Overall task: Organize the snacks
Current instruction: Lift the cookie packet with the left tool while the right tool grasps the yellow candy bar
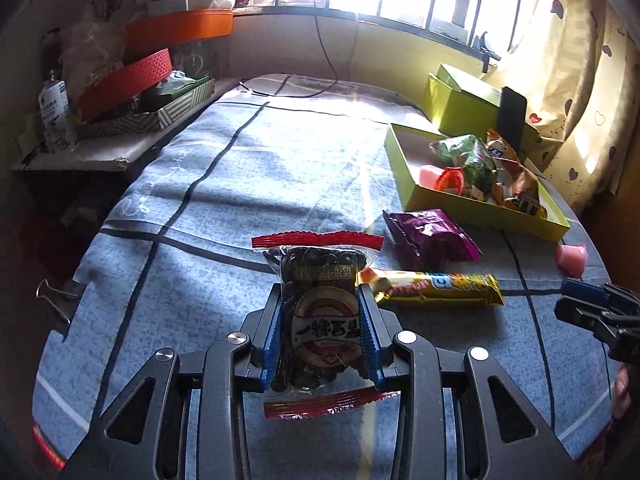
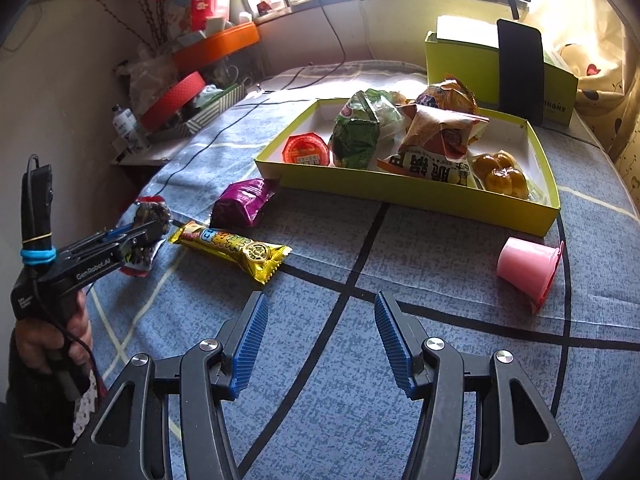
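A: Got far with the snacks?

B: About halfway, at a guess. Found four or more lying in the green tray (image 2: 400, 194), far ahead of the right fingers (image 2: 248, 340). Counted a red jelly cup (image 2: 306, 150), a green bag (image 2: 356, 132), a brown bag (image 2: 436, 132) and some round golden buns (image 2: 500, 176).

A: And left out on the table (image 2: 360, 360)?

B: Spotted three loose ones. Saw a purple packet (image 2: 244, 200) ahead and to the left of the right fingers, close to the tray wall. Saw a long gold bar (image 2: 232, 250) nearer, also to the left. Saw a pink jelly cup (image 2: 524, 268) tipped on its side, ahead and to the right.

A: Held anything?

B: Yes. Pinched a seed packet (image 1: 320, 320) between the left fingers (image 1: 272, 332), pressed on both sides. Could not tell if lifted off the table or not.

A: Looked like what?

B: Clear plastic, stuffed with dark seeds. Had a round label in the middle and red crinkly strips at both ends. Poked out well past the fingertips, with the other end hanging back behind the pads. Looked soft and bumpy, maybe slippery.

A: And the right fingers?

B: Spread wide apart. Gripped nothing, just hung over the blue cloth.

A: So what next?

B: Probably needed the seed packet carried ahead and to the right, into the tray. Then the three loose ones.
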{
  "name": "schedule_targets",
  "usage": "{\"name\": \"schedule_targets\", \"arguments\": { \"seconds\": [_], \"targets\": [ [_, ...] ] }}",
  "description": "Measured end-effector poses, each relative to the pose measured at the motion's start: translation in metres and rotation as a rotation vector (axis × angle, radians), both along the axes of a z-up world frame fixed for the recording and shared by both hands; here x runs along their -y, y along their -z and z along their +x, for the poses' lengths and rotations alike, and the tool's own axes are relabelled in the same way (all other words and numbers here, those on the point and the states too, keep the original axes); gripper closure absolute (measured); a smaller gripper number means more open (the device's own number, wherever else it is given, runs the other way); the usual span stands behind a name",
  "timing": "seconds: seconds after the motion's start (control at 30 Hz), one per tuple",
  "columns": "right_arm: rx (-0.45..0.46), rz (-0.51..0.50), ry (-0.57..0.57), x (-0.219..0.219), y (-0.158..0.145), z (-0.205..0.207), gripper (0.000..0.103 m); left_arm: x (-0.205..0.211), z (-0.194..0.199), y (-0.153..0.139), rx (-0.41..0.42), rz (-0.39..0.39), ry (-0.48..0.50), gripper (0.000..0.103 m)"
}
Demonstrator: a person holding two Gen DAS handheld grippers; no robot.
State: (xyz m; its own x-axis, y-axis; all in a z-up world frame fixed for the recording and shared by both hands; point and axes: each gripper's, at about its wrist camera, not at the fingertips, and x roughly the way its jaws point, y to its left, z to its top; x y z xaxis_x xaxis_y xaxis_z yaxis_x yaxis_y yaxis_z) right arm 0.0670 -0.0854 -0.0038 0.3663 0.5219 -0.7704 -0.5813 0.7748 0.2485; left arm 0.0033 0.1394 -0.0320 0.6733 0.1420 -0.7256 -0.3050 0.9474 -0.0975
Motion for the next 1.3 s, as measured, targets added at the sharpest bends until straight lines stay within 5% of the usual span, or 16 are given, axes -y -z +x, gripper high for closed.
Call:
{"name": "schedule_targets", "arguments": {
  "seconds": [0.13,0.27,0.57,0.7,1.17,1.3],
  "targets": [
    [0.002,-0.002,0.01,0.002,-0.001,0.002,0.048,-0.004,0.019,0.01,-0.05,0.048,-0.02,0.067],
    [-0.004,-0.005,0.025,0.005,0.001,0.004,0.048,0.012,0.024,0.014,-0.067,0.041,0.07,0.067],
    [-0.018,-0.002,0.086,0.02,0.003,0.01,0.048,0.083,0.007,0.017,-0.061,-0.155,0.413,0.067],
    [-0.016,-0.001,0.096,0.023,0.001,0.006,0.048,0.111,0.013,0.015,-0.05,-0.164,0.493,0.067],
    [0.015,-0.047,-0.043,-0.035,0.007,0.014,0.048,0.058,0.014,0.017,-0.042,-0.075,0.208,0.067],
    [0.023,-0.089,-0.066,-0.049,0.015,0.018,0.059,0.053,0.016,0.019,-0.036,-0.05,0.182,0.066]
  ]
}}
